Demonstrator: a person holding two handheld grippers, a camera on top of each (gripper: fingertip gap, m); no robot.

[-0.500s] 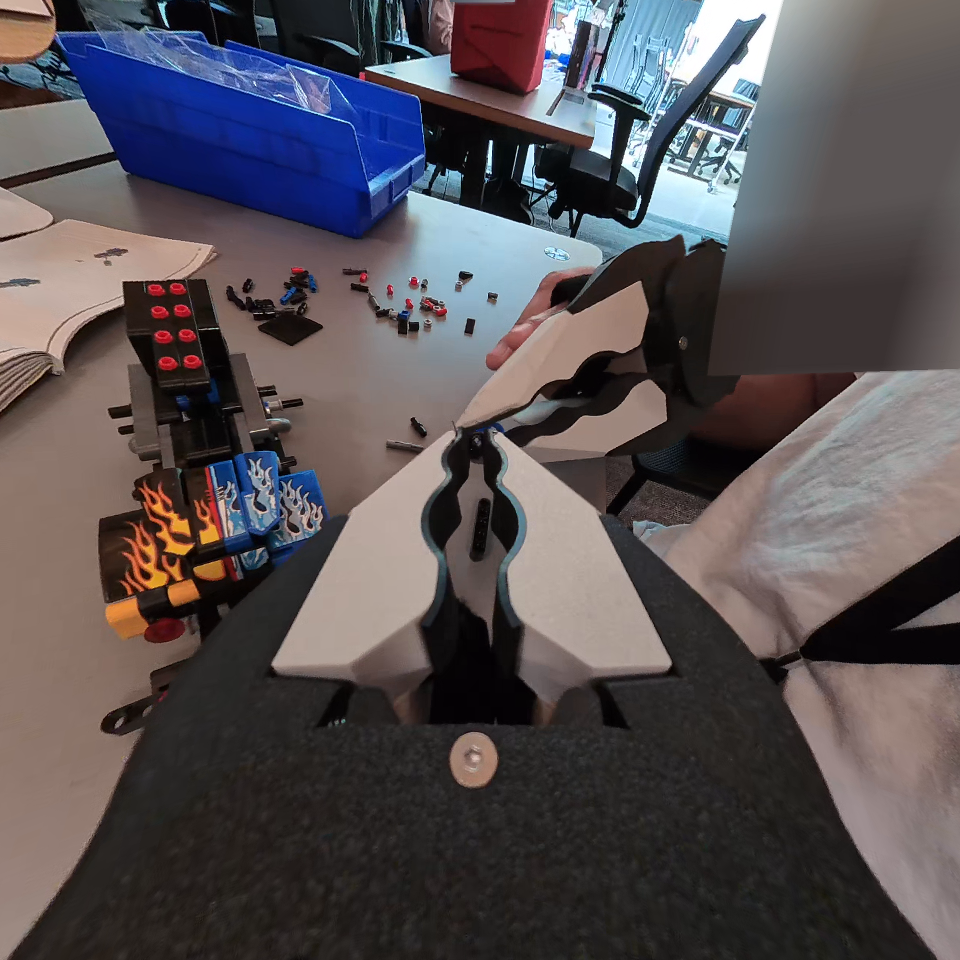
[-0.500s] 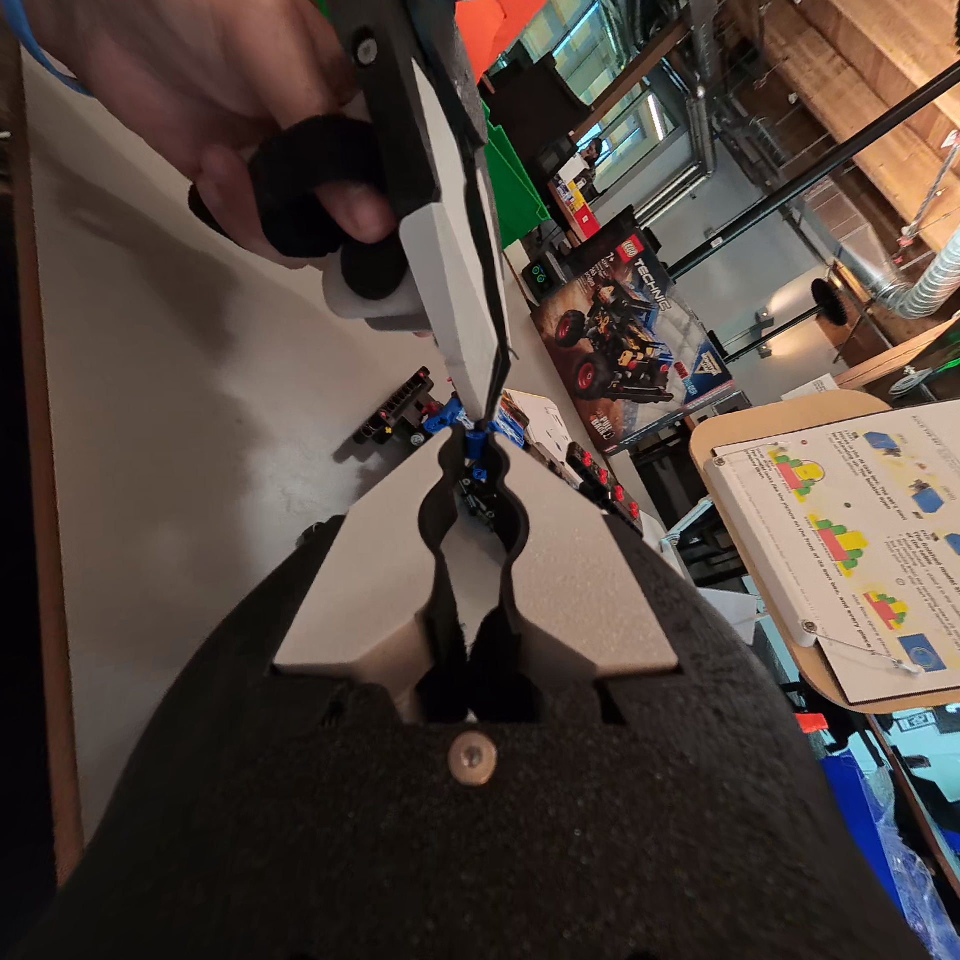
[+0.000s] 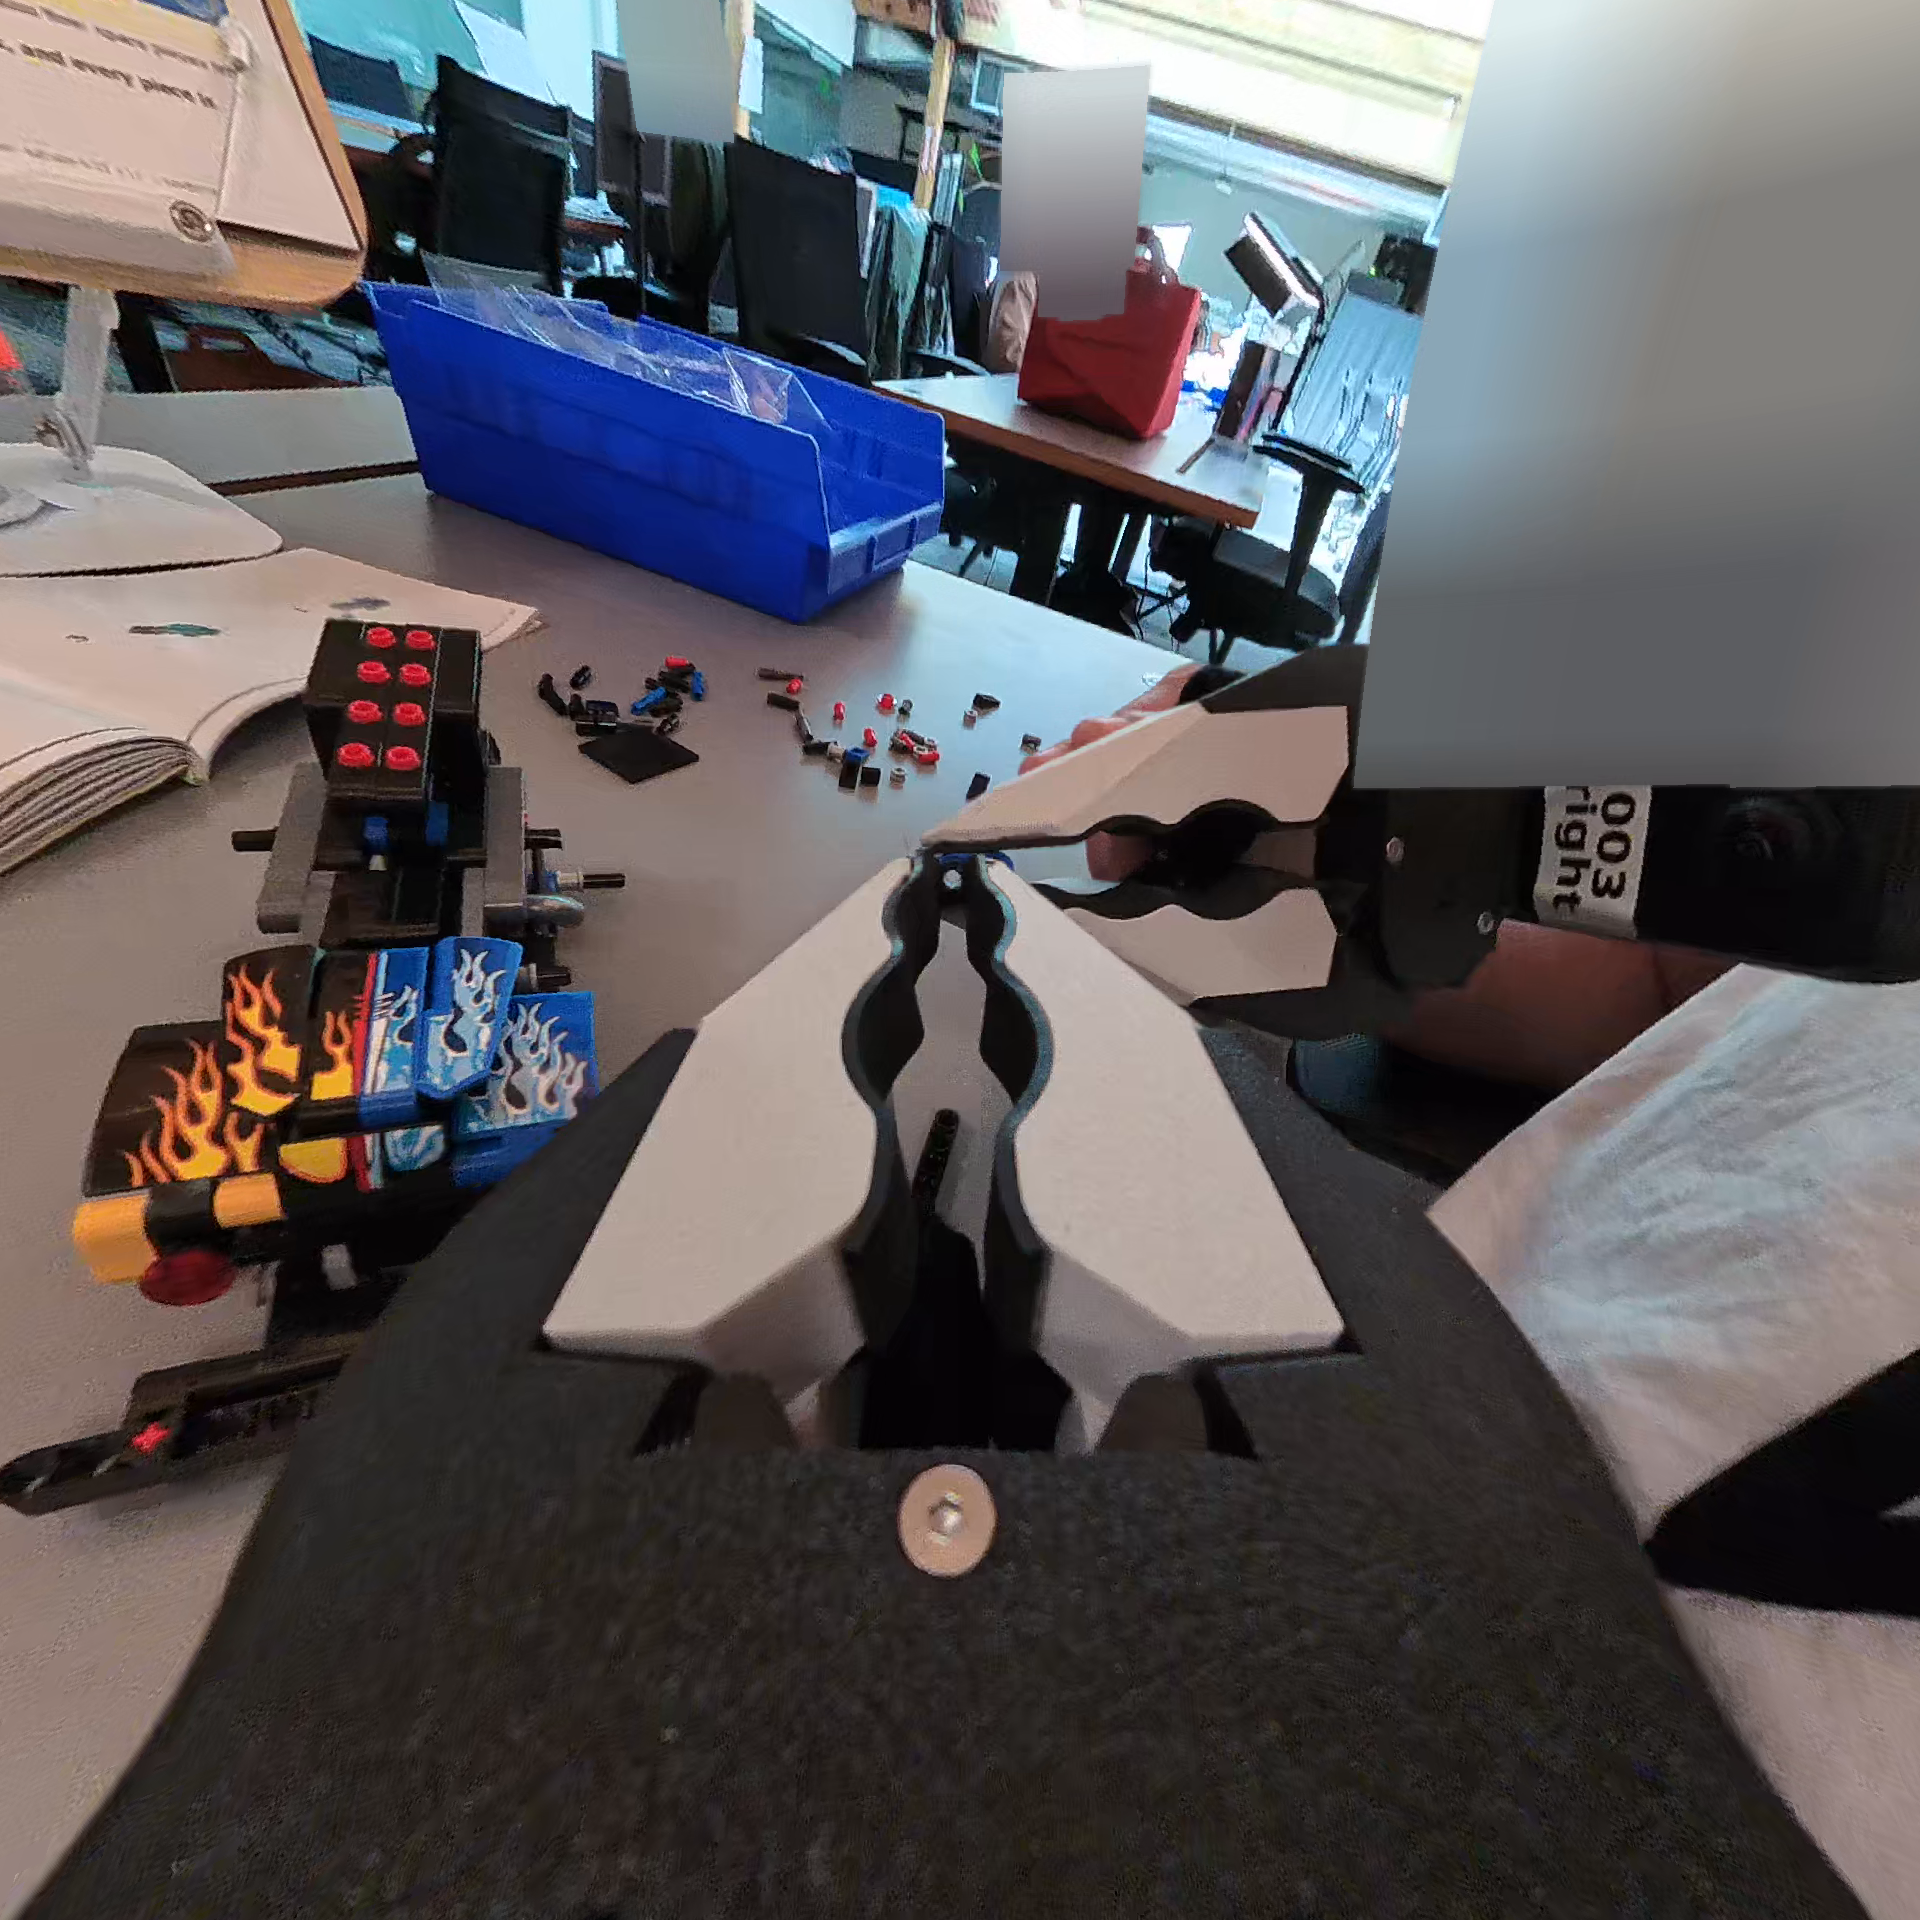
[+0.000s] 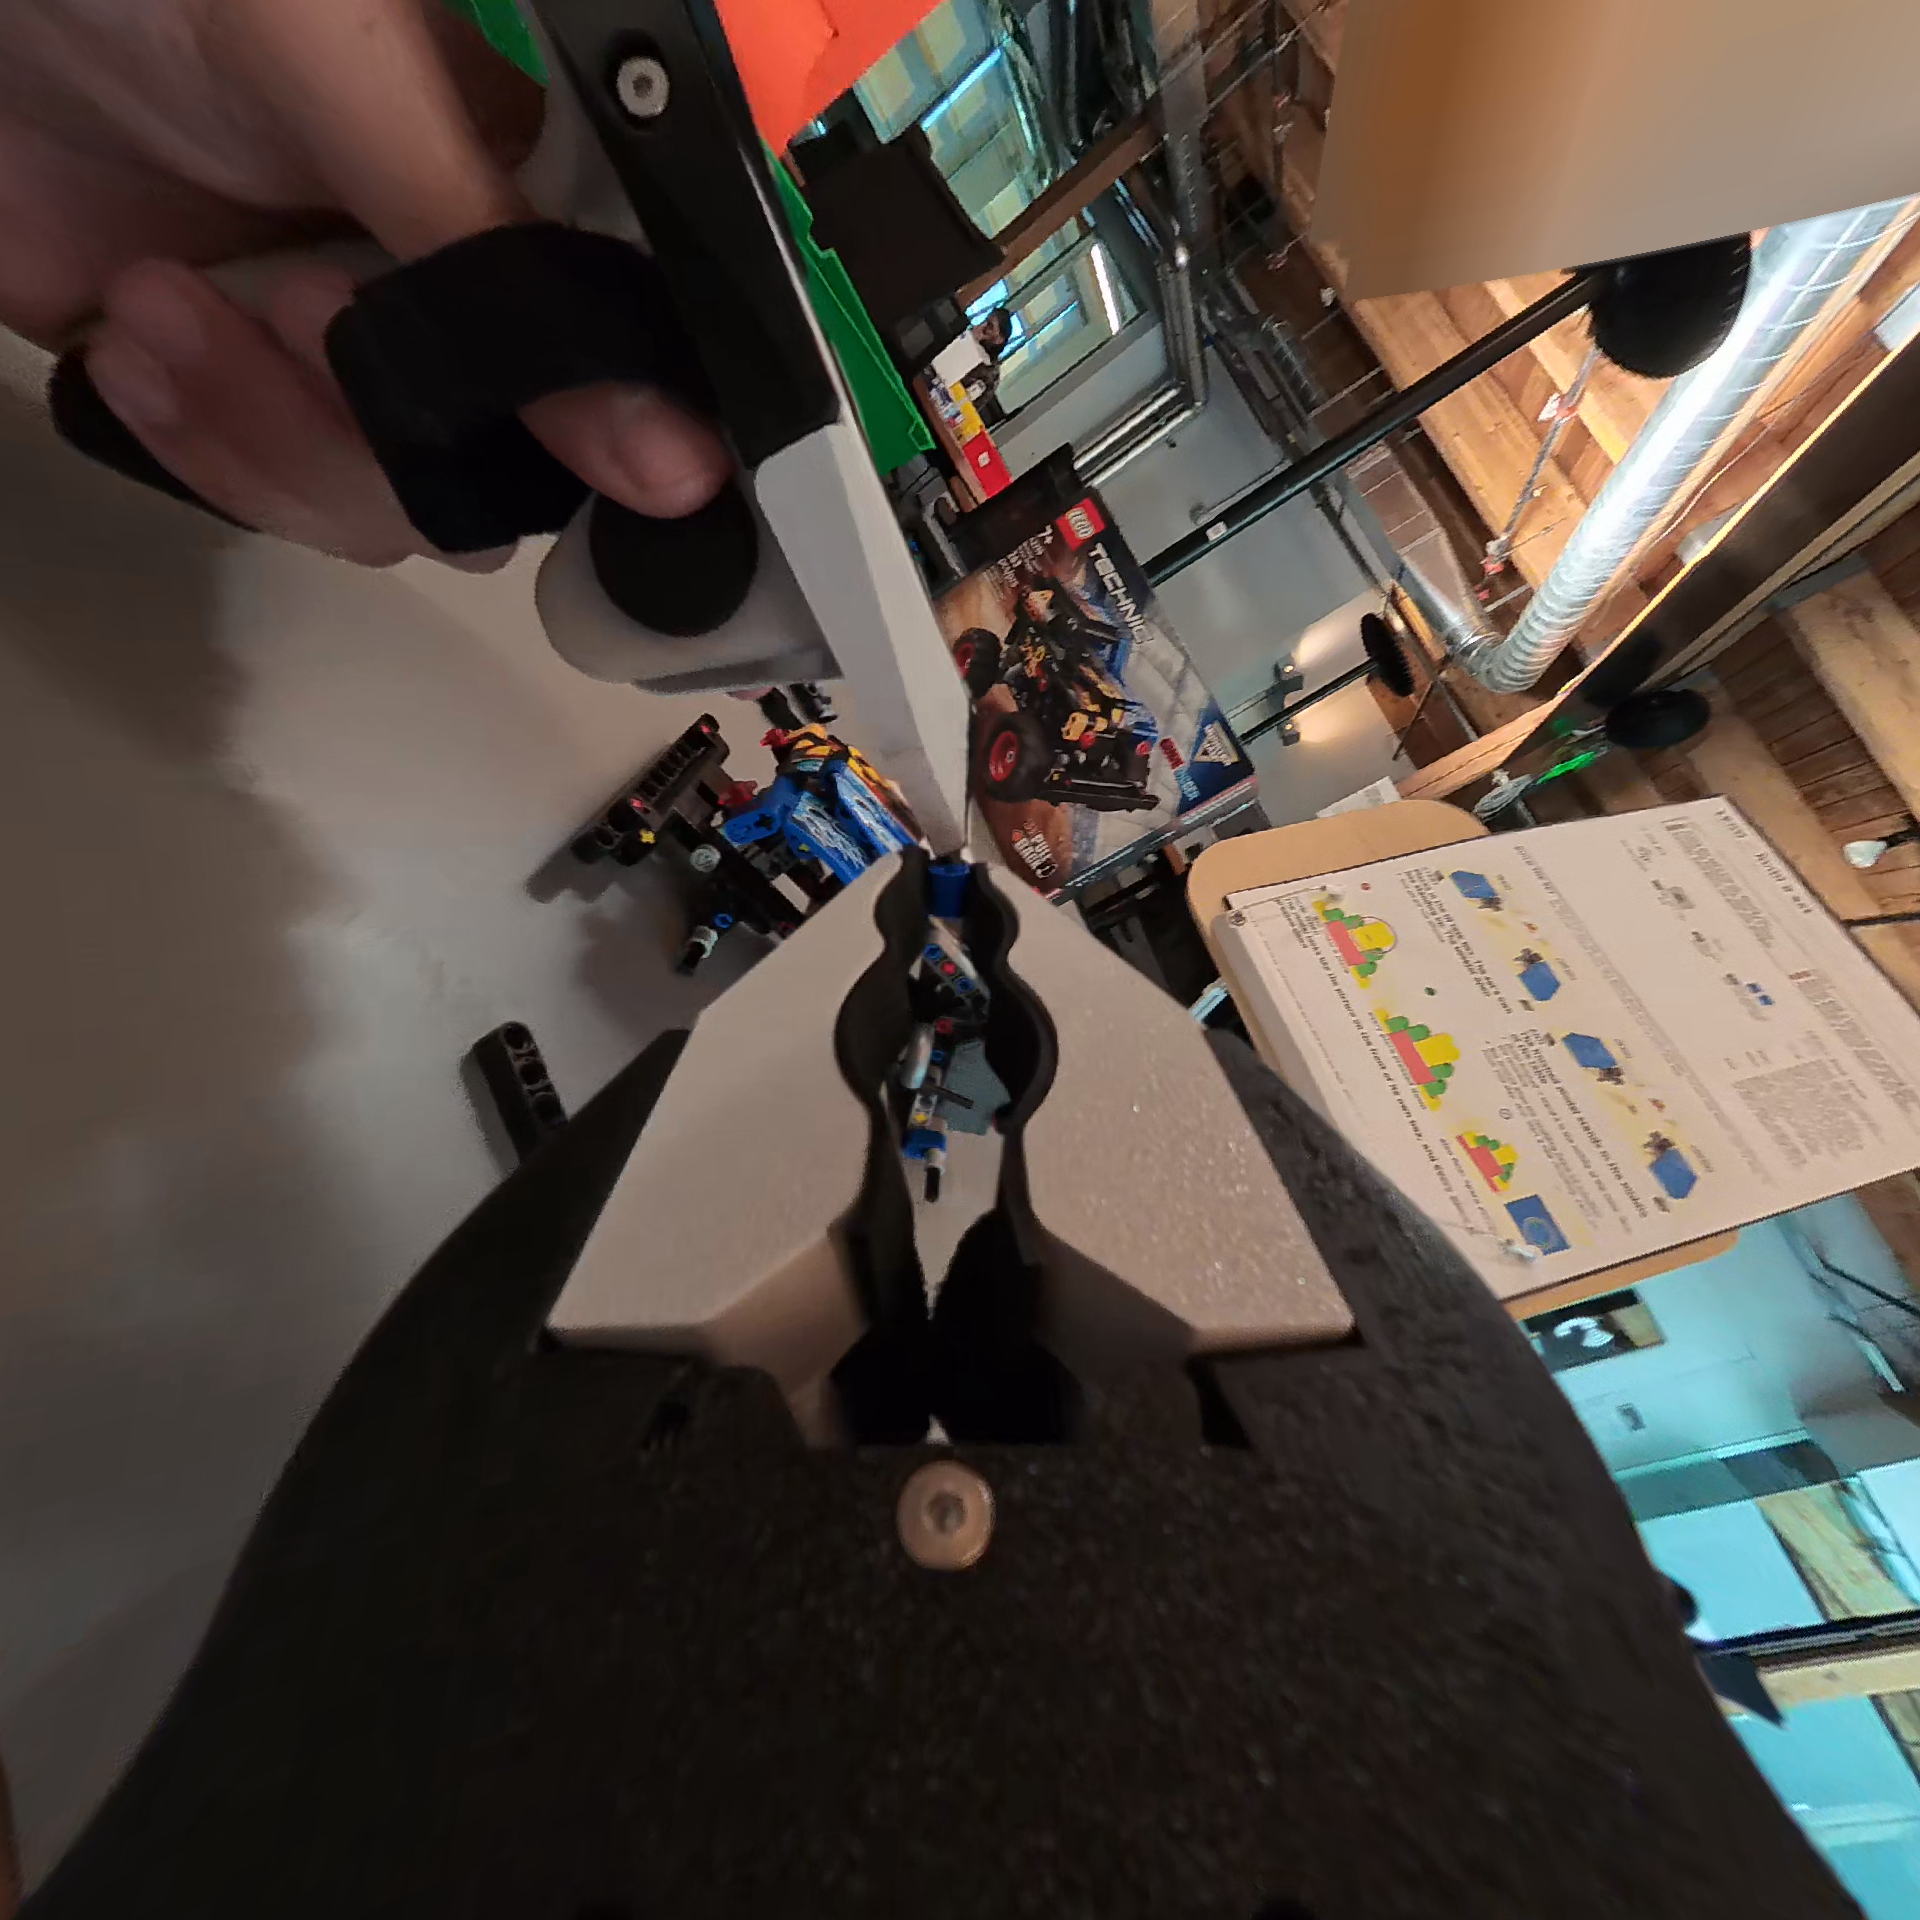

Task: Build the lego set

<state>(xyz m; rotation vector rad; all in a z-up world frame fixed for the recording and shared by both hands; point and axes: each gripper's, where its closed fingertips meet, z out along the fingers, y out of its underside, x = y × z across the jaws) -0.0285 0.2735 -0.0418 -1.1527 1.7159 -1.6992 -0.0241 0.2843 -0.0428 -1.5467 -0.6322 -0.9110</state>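
Observation:
A small blue Lego piece sits pinched at the tips of my left gripper, which is shut on it above the grey table. My right gripper comes in from the right and meets it tip to tip. In the right wrist view my right gripper is shut on the same blue piece, and the left gripper comes down from the upper left, held by a hand. The partly built truck with flame stickers stands to the left and also shows in the right wrist view.
Several small loose pieces lie mid-table, and a blue bin stands behind them. An open booklet lies at the left. A black beam lies near the truck. The Lego box and an instruction sheet on a stand stand beyond.
Both grippers stay tip to tip on the blue piece. The left view has tilted upward, and the right gripper now lies flatter across it.

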